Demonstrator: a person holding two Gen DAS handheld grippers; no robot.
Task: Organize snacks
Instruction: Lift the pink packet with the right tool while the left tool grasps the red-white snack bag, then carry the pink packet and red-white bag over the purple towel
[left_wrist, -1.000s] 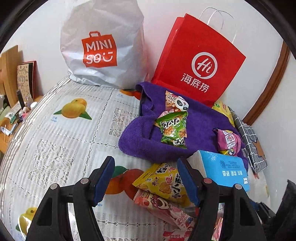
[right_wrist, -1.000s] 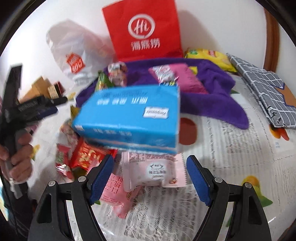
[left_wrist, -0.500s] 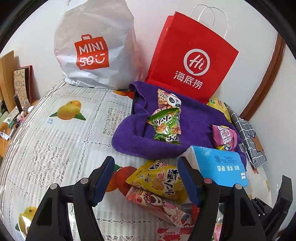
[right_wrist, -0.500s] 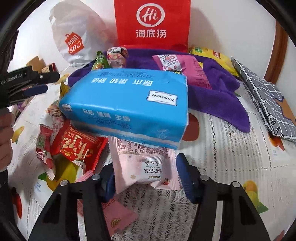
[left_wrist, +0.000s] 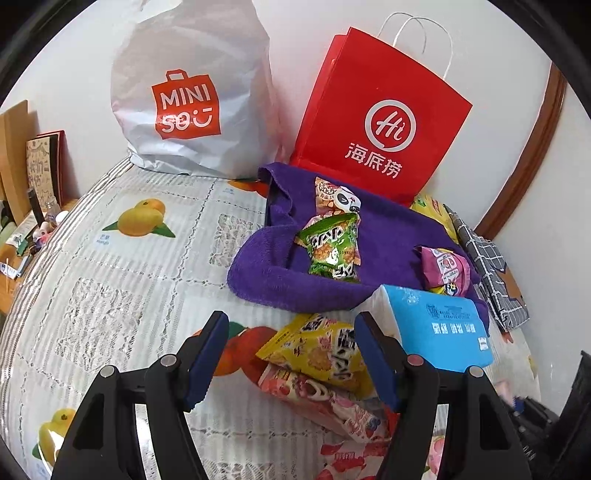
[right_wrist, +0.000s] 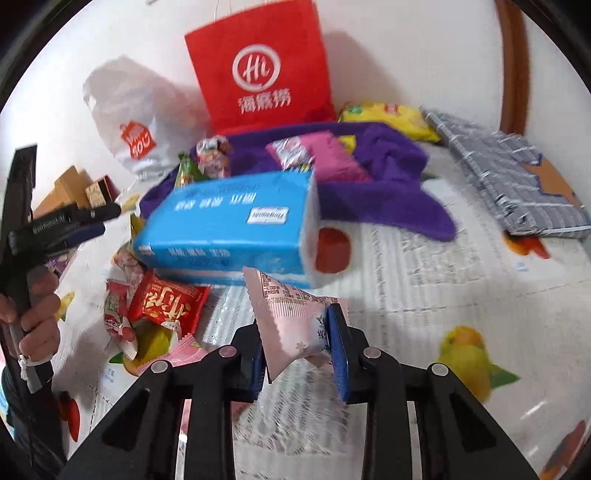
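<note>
White wall behind, table (left_wrist: 110, 280) covered in a lace-and-fruit print cloth. Against the wall: white Miniso bag (left_wrist: 188, 92) and red paper bag (left_wrist: 376, 122) side by side. Purple towel (left_wrist: 388, 236) lies in front of the red bag, partly bunched. On the towel: green snack pack (left_wrist: 332, 247), a panda-print pack (left_wrist: 336, 195) just behind it, and a magenta pack (left_wrist: 445, 269) toward the right end. Blue tissue pack (right_wrist: 229, 229) sits at the towel's near edge, overlapping loose snacks. Yellow snack bag (left_wrist: 317, 350) and a pink strawberry-print pack (left_wrist: 314, 395) lie beside the tissue pack, the yellow one on top. Red packet (right_wrist: 166, 306) with more small packs sits on the tissue pack's other side. Grey grid-pattern pouch (right_wrist: 517, 184) lies off to the far right, and a yellow chip bag (right_wrist: 388, 116) is wedged behind the towel. Right gripper (right_wrist: 297, 354) is clamped on a pale pink snack packet (right_wrist: 291, 325): pads press both sides, packet is tilted, top corner pointing up toward the tissue pack, apparently lifted clear of the cloth. Left gripper (left_wrist: 291, 358) has jaws roughly half apart, nothing between the pads; it hangs above the cloth with the yellow bag seen in the gap. Person's hand (right_wrist: 35, 317) grips that left tool's handle at the frame edge in the right wrist view.
</note>
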